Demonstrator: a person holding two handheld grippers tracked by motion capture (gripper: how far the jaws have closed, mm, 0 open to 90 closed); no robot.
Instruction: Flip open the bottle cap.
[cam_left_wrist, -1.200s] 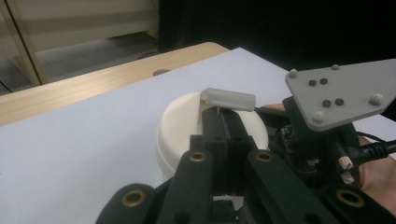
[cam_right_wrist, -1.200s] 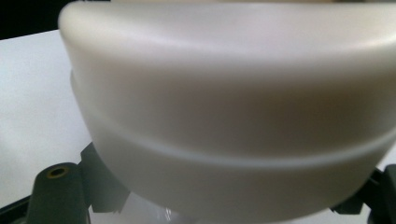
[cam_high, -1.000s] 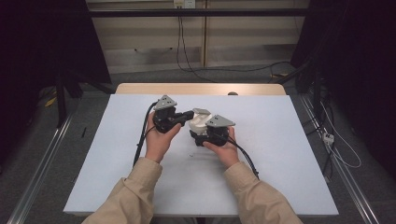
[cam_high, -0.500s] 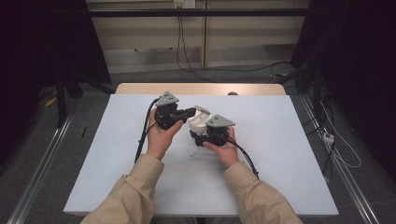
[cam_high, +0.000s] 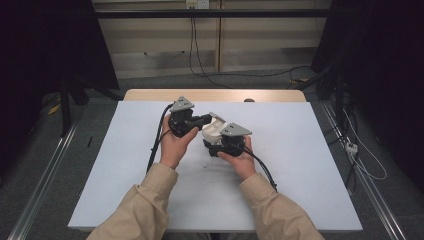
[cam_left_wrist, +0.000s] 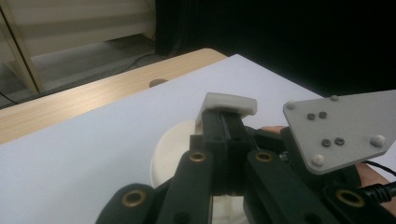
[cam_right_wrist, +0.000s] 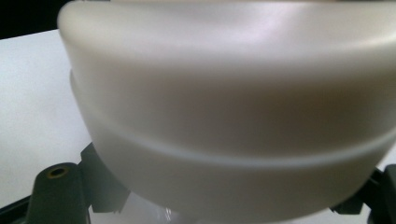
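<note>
I see my two hands close together over the middle of a pale bench (cam_high: 300, 165), each holding a claw, with tan sleeves coming in from the bottom of the high view

The left claw (cam_high: 204, 119) points across toward the right one. In the left gripper view its black jaws are pressed together around a small white block (cam_left_wrist: 227, 102), which sits pinched at their tips. Just beyond and below those tips lies the rounded cream side of a white container (cam_left_wrist: 175, 149)

The right claw (cam_high: 216, 142) sits just beside the left claw's tips. In the high view the white container (cam_high: 214, 129) is lodged at the front of the right claw, directly between the two claws. In the right gripper view the container (cam_right_wrist: 233, 116) looms very near and blurred, a smooth curved wall with a faint ridge running around it, and the black jaws show at the lower corners on either side of it, closed in on it and gripping it

The grey three-cornered plate (cam_left_wrist: 341, 128) on the right claw shows just to the right of the left claw's jaws in the left gripper view. A black cable (cam_high: 155, 145) trails from the left claw back toward me along the bench
</note>
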